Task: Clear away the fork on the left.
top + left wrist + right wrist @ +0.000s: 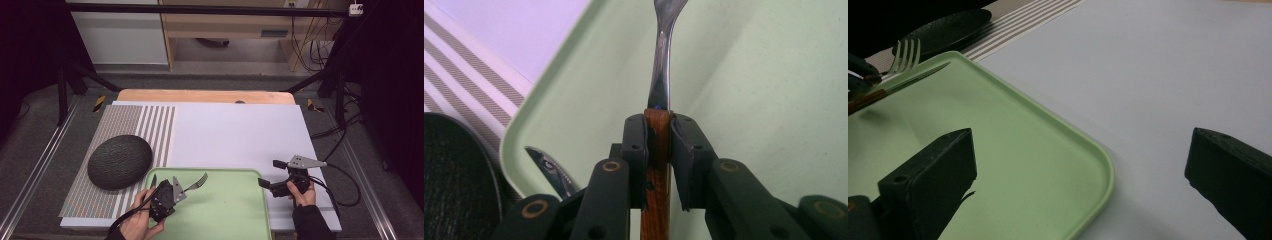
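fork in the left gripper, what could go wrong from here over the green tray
The left gripper pinches the fork only by its narrow wooden handle, with the long metal end sticking out, so it could pivot or slip between the fingers. A knife lies at the green tray rim right beside that gripper, so a careless lowering might knock it. The right gripper hangs open over the tray's corner and could nudge the tray.

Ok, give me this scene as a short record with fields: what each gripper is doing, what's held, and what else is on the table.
left gripper: shut on wooden-handled metal fork, over pale green plastic tray
right gripper: open, nothing between its jaws, at tray's right edge
knife: by tray's left edge
dark textured oval dish: on striped placemat
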`<state>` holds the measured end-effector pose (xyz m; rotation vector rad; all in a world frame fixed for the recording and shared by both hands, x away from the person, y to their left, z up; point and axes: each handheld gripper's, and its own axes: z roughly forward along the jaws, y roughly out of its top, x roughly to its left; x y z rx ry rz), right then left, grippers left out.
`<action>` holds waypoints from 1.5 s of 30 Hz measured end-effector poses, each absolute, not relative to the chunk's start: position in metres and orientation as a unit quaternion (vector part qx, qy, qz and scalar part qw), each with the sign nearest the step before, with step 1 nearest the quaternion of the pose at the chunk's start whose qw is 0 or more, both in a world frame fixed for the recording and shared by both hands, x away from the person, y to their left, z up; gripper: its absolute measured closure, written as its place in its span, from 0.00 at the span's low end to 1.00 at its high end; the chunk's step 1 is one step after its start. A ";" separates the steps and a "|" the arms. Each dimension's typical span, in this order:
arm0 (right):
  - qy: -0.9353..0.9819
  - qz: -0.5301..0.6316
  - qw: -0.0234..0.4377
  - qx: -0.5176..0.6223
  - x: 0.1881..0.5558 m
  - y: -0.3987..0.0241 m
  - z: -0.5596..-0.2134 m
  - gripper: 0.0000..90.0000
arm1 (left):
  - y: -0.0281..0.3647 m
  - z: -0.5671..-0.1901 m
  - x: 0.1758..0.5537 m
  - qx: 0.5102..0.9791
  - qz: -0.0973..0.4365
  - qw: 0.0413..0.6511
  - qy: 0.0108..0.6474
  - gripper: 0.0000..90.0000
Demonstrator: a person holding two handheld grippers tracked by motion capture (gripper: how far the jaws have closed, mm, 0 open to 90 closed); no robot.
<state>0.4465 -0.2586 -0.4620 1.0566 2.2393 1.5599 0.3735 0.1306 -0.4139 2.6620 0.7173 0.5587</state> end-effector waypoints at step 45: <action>0.761 0.529 0.107 0.359 0.446 -0.258 -0.462 0.01 | 0.117 -0.437 0.366 0.952 0.152 0.154 0.218 0.82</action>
